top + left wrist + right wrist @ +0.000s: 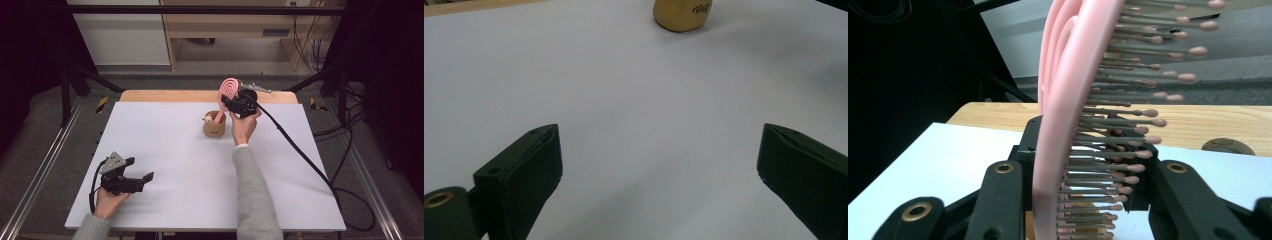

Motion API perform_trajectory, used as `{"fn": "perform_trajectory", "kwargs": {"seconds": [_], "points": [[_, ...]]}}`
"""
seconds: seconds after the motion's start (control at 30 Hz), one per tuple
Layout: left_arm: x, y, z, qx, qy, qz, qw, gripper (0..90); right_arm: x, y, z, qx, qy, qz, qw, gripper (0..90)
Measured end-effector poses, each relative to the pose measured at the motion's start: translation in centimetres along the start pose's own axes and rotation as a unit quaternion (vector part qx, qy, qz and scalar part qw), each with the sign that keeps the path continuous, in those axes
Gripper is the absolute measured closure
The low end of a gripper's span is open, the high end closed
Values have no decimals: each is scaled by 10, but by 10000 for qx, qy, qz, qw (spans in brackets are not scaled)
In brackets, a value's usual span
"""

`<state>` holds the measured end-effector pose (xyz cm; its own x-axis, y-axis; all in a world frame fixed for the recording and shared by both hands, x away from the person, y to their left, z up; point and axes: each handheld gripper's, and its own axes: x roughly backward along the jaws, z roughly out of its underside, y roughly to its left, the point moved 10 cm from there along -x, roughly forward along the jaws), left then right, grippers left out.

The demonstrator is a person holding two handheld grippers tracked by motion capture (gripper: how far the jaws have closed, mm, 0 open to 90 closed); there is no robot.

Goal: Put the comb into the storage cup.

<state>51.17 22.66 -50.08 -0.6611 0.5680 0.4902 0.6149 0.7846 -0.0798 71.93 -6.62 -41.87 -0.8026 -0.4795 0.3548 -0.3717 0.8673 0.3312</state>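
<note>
Pink hairbrush, grey pink-tipped bristles

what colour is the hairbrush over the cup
Pink hairbrush, with grey bristles tipped pink; clearest in the right gripper view.

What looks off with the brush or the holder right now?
Nothing spilled or damaged. The pink hairbrush leans at a slant, its handle down in the tan holder, its head clamped in the right gripper. The holder stands upright on the white table. The left gripper rests apart, jaws open.
</note>
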Motion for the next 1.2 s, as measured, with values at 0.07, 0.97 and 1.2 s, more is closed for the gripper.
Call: {"fn": "perform_trajectory", "kwargs": {"seconds": [0.07, 0.97, 1.2], "points": [[0, 0, 0, 0, -1, 0, 10000, 43, 1, -1, 0, -23, -22, -8, 10000, 628], [-1, 0, 1, -19, 39, -6, 10000, 44, 9, -22, 6, -101, 51, 88, 9999, 598], [-1, 0, 1, -25, 44, -4, 10000, 43, 10, -25, 6, 1, 58, 180, 9998, 581]]}}
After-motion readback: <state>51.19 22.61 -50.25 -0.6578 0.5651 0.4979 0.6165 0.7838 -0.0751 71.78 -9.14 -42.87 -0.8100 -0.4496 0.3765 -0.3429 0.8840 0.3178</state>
